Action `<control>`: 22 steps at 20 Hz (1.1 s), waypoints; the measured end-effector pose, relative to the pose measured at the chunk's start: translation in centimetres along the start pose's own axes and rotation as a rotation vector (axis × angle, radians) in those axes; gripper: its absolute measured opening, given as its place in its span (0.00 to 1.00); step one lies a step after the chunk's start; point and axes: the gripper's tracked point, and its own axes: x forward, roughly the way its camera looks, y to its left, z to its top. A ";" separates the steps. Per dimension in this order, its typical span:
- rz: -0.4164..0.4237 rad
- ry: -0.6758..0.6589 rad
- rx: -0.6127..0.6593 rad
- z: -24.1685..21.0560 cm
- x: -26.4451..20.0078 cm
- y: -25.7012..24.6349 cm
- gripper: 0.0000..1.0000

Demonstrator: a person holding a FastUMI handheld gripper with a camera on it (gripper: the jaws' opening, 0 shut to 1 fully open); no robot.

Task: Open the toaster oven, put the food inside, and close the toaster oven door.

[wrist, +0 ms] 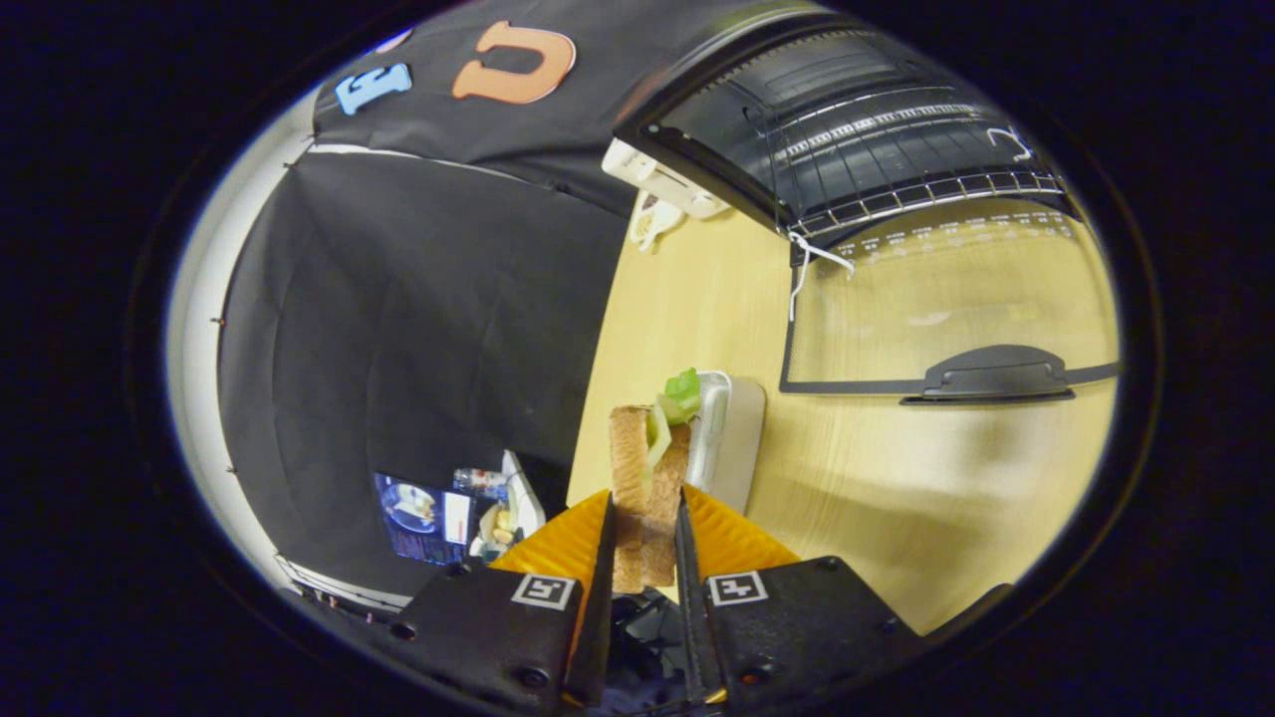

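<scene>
My gripper (645, 518) is shut on a sandwich (647, 468) of brown bread with green lettuce sticking out at its far end; both fingers press on its sides. It is held above the table, just before a white tray (732, 438). Beyond and to the right stands the black toaster oven (847, 119) with its glass door (946, 299) folded down flat and open. The door's dark handle (991, 376) faces me. The wire rack (896, 194) inside shows at the oven's mouth.
The light wooden table (896, 498) carries the oven and tray. A white device (662, 179) with a small item beside it lies left of the oven. Left of the table's edge hangs the black cloth wall, with some clutter (448, 518) low down.
</scene>
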 end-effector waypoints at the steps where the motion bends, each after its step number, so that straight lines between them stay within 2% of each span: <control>1: 0.027 -0.027 0.016 0.3 -0.6 0.4 0.35; 5: 0.100 -0.169 0.026 2.2 -2.1 0.6 0.35; 9: 0.136 -0.407 0.059 5.7 -4.0 -0.6 0.35; 13: 0.085 -0.682 0.134 9.5 -6.5 -3.8 0.35; 17: 0.090 -0.886 0.244 12.4 -9.0 -6.5 0.35; 22: -0.027 -1.138 0.347 14.9 -11.4 -10.4 0.35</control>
